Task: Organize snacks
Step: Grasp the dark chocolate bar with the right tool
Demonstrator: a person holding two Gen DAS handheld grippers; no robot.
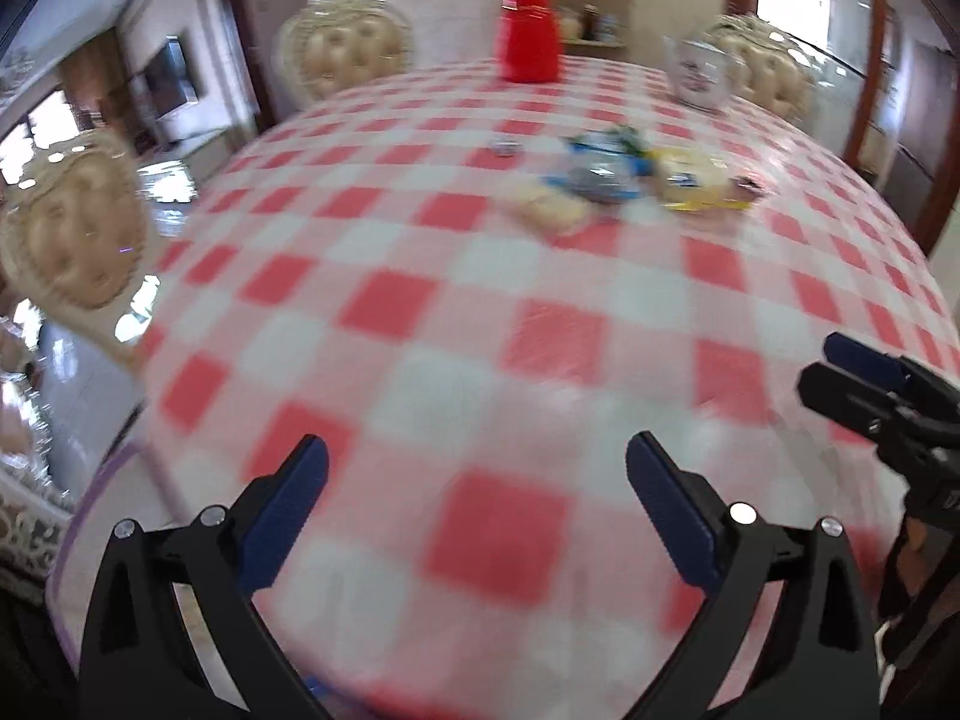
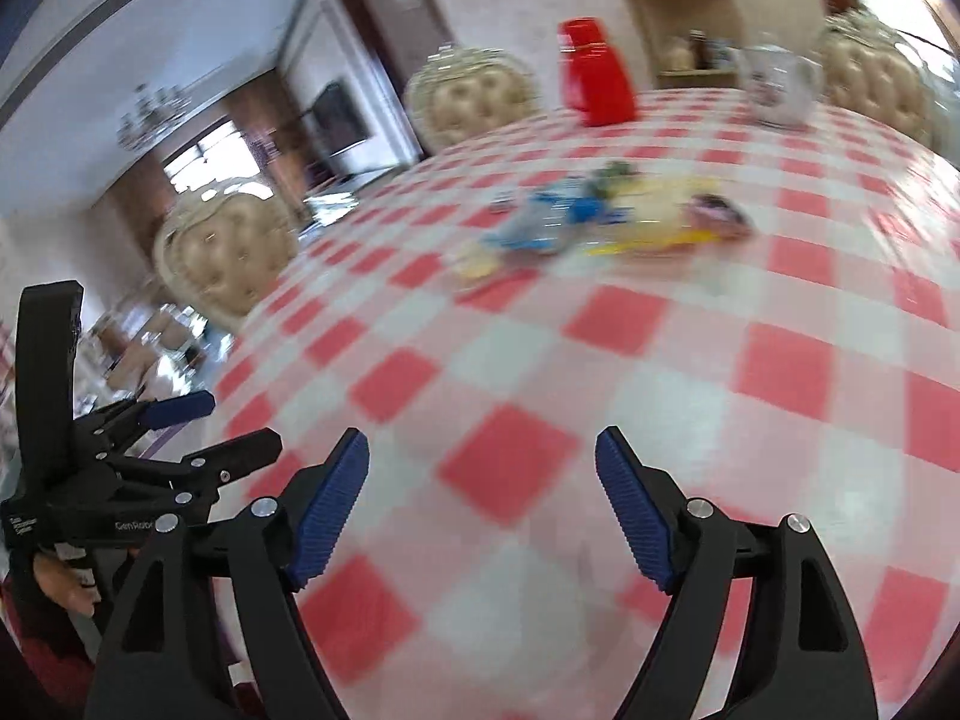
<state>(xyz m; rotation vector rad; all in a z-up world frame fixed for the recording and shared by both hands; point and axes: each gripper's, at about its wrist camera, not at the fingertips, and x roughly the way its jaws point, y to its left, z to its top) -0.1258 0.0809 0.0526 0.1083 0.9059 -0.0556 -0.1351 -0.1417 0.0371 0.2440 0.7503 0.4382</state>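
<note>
A blurred pile of snack packets lies on the far middle of the red-and-white checked table: a blue packet (image 1: 600, 177), a yellow packet (image 1: 699, 183) and a pale snack (image 1: 549, 210). The same pile shows in the right wrist view: the blue packet (image 2: 540, 222) and the yellow packet (image 2: 666, 222). My left gripper (image 1: 477, 459) is open and empty over the near table, well short of the pile. My right gripper (image 2: 483, 450) is open and empty too, beside the left one. Each gripper shows at the edge of the other's view: the right gripper (image 1: 840, 372) and the left gripper (image 2: 234, 423).
A red container (image 1: 528, 33) stands at the table's far edge, with a clear printed jar (image 1: 699, 72) to its right. Cream tufted chairs (image 1: 354, 51) ring the table. A wall shelf (image 1: 591, 6) is behind. The table edge (image 1: 96, 492) curves at near left.
</note>
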